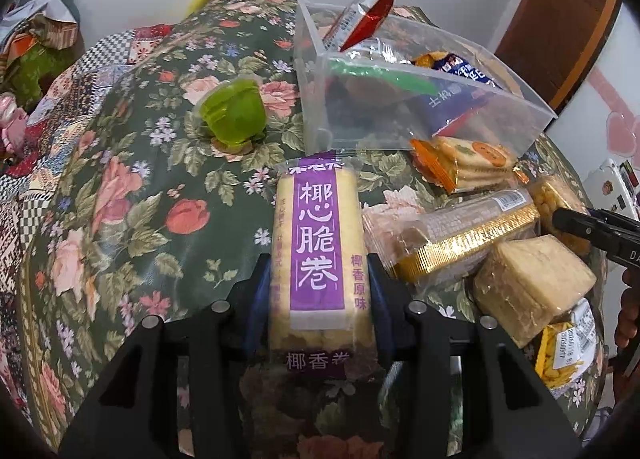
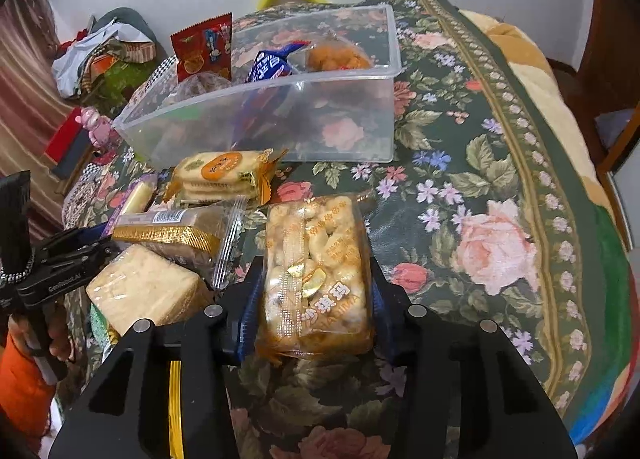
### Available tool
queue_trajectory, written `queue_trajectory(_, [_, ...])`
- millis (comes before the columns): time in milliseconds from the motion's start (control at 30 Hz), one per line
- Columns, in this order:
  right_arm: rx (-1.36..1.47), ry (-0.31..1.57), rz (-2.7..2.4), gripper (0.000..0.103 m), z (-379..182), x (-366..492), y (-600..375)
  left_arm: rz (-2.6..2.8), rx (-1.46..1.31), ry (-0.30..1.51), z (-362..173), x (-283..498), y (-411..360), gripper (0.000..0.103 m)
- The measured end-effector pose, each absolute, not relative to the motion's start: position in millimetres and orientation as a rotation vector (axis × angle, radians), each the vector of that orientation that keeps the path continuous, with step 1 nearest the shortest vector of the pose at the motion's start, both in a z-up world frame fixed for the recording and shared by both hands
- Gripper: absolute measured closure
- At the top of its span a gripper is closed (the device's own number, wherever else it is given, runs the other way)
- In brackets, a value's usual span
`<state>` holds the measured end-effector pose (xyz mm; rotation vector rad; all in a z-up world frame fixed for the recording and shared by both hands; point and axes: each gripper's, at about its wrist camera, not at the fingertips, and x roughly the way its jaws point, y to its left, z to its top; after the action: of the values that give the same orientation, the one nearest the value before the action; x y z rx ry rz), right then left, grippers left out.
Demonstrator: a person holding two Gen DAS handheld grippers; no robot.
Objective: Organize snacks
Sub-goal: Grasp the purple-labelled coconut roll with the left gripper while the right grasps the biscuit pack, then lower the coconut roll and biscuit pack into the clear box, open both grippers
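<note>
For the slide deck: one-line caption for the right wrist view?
Right tongs shut on a clear-wrapped sachima pack, with the clear plastic bin of snacks ahead on the floral tablecloth.

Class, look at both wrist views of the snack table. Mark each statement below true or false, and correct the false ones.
1. The left hand-held gripper has a purple-labelled roll pack between its fingers. True.
2. The clear plastic box is empty. False: it already holds several snack packets.
3. The green jelly cup lies inside the box. False: it sits on the floral cloth beside it.
4. The right hand-held gripper grips a clear-wrapped puffed snack block. True.
</note>
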<state>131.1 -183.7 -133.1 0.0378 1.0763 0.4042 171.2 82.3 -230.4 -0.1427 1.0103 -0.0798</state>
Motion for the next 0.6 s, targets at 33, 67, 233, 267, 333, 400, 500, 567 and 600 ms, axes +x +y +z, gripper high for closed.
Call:
queue_trajectory(33, [0.035, 1.067, 0.402, 0.06, -131, 131, -185, -0.074, -0.144, 1.003, -227, 168, 83, 0.058])
queue_trajectory(67, [0.034, 1.053, 0.396, 0.06, -127, 129, -187, -0.068, -0.146, 0.991, -223, 165, 84, 0.058])
queue_trajectory(233, [0.057, 1.01, 0.386, 0.06, -110, 127, -198, -0.057, -0.15, 0.921, -191, 151, 88, 0.058])
queue_trajectory(267, [0.061, 0.998, 0.385, 0.06, -106, 127, -200, -0.056, -0.149, 0.909, -185, 149, 88, 0.058])
queue_trajectory(333, [0.066, 0.973, 0.385, 0.06, -96, 126, -201, -0.059, -0.147, 0.88, -170, 148, 85, 0.058])
queue_trajectory(400, [0.071, 0.942, 0.389, 0.06, -87, 126, -201, -0.069, -0.142, 0.85, -155, 148, 83, 0.058])
queue_trajectory(500, [0.067, 0.897, 0.393, 0.06, -72, 127, -200, -0.089, -0.135, 0.807, -134, 150, 74, 0.058])
queue_trajectory(567, [0.065, 0.866, 0.395, 0.06, -62, 129, -198, -0.108, -0.131, 0.78, -121, 155, 67, 0.058])
queue_trajectory(600, [0.065, 0.851, 0.397, 0.06, -57, 131, -198, -0.117, -0.13, 0.769, -115, 159, 64, 0.058])
